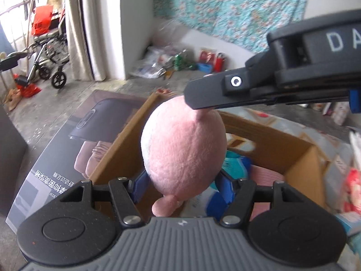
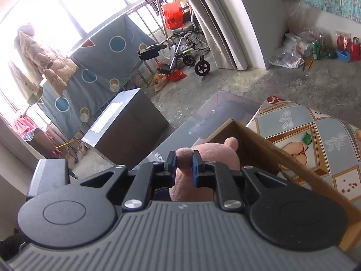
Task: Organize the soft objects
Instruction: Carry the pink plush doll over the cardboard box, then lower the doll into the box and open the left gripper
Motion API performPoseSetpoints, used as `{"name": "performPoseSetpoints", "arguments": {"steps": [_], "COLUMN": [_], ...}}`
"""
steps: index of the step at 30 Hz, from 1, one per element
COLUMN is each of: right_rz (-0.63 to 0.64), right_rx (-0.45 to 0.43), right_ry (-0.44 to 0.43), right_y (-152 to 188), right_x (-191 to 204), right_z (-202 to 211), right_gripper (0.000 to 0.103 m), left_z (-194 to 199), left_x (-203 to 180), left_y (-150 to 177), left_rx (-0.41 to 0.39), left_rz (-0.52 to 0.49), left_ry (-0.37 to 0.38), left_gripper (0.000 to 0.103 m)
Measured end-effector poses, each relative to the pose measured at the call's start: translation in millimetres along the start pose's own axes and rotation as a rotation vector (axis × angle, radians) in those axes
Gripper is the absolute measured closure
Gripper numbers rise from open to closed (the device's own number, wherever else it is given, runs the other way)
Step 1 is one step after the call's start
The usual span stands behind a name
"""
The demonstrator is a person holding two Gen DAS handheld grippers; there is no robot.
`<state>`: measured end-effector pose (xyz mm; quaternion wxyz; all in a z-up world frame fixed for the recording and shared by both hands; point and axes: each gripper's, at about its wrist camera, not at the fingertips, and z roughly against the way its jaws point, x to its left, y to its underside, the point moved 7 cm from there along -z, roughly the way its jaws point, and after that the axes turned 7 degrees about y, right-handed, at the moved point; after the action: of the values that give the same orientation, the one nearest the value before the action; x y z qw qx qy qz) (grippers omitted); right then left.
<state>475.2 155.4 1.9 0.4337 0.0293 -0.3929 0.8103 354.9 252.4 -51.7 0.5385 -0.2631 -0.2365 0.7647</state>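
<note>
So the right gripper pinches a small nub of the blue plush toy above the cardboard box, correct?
Not quite: the plush toy is pink, not blue, as the left wrist view shows. The right gripper does pinch its small nub above the cardboard box.

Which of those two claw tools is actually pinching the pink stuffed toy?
The right gripper: its blue pads squeeze a small nub of the pink plush toy. The left gripper stands wide open around the toy's body.

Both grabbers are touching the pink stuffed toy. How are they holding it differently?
The right gripper is squeezed shut on a small nub of the pink plush toy, while the left gripper is spread wide around the toy's round body. The right gripper holds the toy from the top; the left gripper sits at its lower end. Both have black arms with blue pads, and both hold the toy above the cardboard box.
</note>
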Motion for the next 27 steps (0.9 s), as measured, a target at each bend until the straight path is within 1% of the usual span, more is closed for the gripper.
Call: {"name": "performPoseSetpoints", "arguments": {"steps": [2,4,6,8,9,12,15,17,19,21,25,26,27], "right_rz": [-0.018,-0.038,-0.049,-0.059,-0.058,-0.05,-0.07,-0.074,-0.077,-0.075,-0.085,-0.089,-0.095], "right_rx": [0.029,0.068,0.087,0.089,0.086,0.08,0.102,0.114,0.113,0.109,0.123,0.124,0.127], "right_ry": [0.016,0.034,0.047,0.049,0.049,0.067,0.096,0.116,0.122,0.14,0.158,0.163,0.17], "right_y": [4,17,28,31,32,32,38,43,44,43,44,43,42], "right_x": [-18,-37,-49,-54,-56,-67,-77,-82,-84,-84,-83,-81,-81], "right_z": [-19,-36,-47,-51,-50,-47,-54,-57,-59,-60,-64,-62,-59], "right_gripper": [0.09,0.09,0.089,0.089,0.089,0.088,0.086,0.086,0.085,0.084,0.082,0.081,0.076], "left_z": [-16,-33,-46,-54,-56,-60,-63,-64,-57,-47,-25,-20,-14], "left_x": [5,7,6,5,5,1,-2,0,1,2,3,3,4], "left_y": [1,5,13,14,13,12,15,16,17,16,19,20,21], "left_rx": [0.026,0.063,0.095,0.097,0.099,0.1,0.124,0.139,0.137,0.13,0.126,0.128,0.129], "left_rz": [-0.018,-0.043,-0.058,-0.069,-0.07,-0.056,-0.044,-0.04,-0.036,-0.044,-0.061,-0.064,-0.064], "left_ry": [-0.039,-0.069,-0.083,-0.09,-0.091,-0.066,-0.057,-0.053,-0.057,-0.045,-0.047,-0.045,-0.043], "left_gripper": [0.038,0.038,0.039,0.041,0.042,0.042,0.042,0.039,0.031,0.029,0.025,0.025,0.025]}}
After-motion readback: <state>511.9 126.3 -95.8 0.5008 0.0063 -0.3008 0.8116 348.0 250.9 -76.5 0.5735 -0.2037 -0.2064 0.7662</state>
